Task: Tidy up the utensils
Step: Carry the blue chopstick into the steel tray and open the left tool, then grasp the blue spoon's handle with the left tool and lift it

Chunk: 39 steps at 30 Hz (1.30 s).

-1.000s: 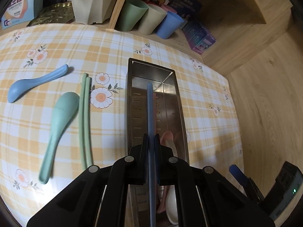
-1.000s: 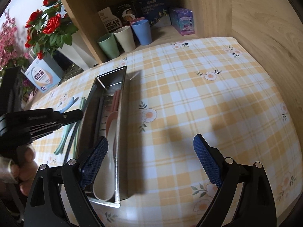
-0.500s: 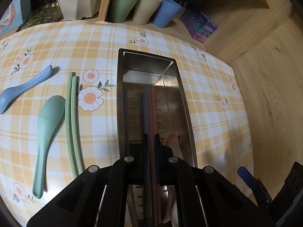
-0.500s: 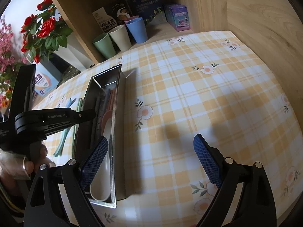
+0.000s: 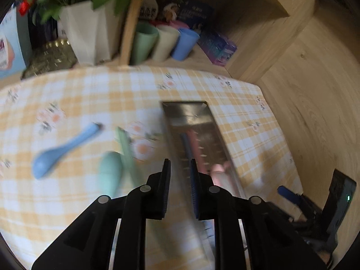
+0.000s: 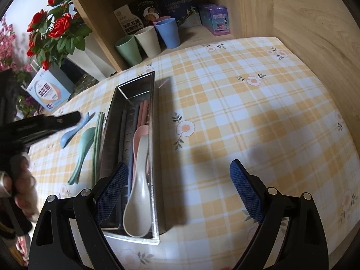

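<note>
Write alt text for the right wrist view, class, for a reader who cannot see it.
A steel tray on a yellow checked tablecloth holds a beige spoon, a pink spoon and chopsticks. The open right gripper hovers in front. Left of the tray lie green chopsticks, a green spoon and a blue spoon.

The left gripper is seen with its jaws slightly parted and nothing between them, above the near end of a steel tray in which blue chopsticks and pink chopsticks are laid. Left of the tray, on the checked tablecloth, a blue spoon, a green spoon and green chopsticks are blurred by motion.
</note>
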Tool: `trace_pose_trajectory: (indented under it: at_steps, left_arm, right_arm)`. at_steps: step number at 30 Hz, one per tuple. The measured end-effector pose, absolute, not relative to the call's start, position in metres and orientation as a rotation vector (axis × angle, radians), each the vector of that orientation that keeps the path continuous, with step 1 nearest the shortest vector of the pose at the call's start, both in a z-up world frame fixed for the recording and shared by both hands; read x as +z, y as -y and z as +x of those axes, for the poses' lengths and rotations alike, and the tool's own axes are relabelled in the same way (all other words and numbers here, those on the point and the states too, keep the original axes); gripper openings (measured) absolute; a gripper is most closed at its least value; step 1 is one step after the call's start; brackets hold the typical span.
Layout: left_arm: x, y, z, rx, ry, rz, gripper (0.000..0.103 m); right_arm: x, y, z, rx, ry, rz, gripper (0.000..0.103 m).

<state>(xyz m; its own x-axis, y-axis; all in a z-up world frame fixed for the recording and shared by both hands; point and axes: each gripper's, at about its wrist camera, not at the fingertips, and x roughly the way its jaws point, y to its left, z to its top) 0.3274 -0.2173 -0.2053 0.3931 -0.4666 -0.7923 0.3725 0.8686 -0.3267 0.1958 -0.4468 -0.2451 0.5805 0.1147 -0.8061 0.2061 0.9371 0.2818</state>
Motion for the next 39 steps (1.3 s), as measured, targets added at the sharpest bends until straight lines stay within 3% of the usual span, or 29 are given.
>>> trace_pose_trajectory:
  at_steps: [8, 13, 20, 39]
  left_arm:
    - [-0.204, 0.135, 0.36, -0.468, -1.009, 0.016, 0.019]
    - [-0.226, 0.105, 0.377, -0.456, -1.022, 0.149, 0.027]
    - [-0.257, 0.108, 0.387, -0.56, -1.056, 0.266, 0.033]
    - [-0.282, 0.129, 0.405, -0.576, -1.065, 0.37, 0.034]
  right_arm:
    - [-0.253, 0.445, 0.201, -0.113, -0.994, 0.42, 0.089]
    - [-0.258, 0.447, 0.203, -0.135, -1.008, 0.444, 0.089]
    - [-0.262, 0.443, 0.208, -0.149, -1.032, 0.442, 0.089]
    - [-0.26, 0.438, 0.209, -0.182, -1.047, 0.429, 0.089]
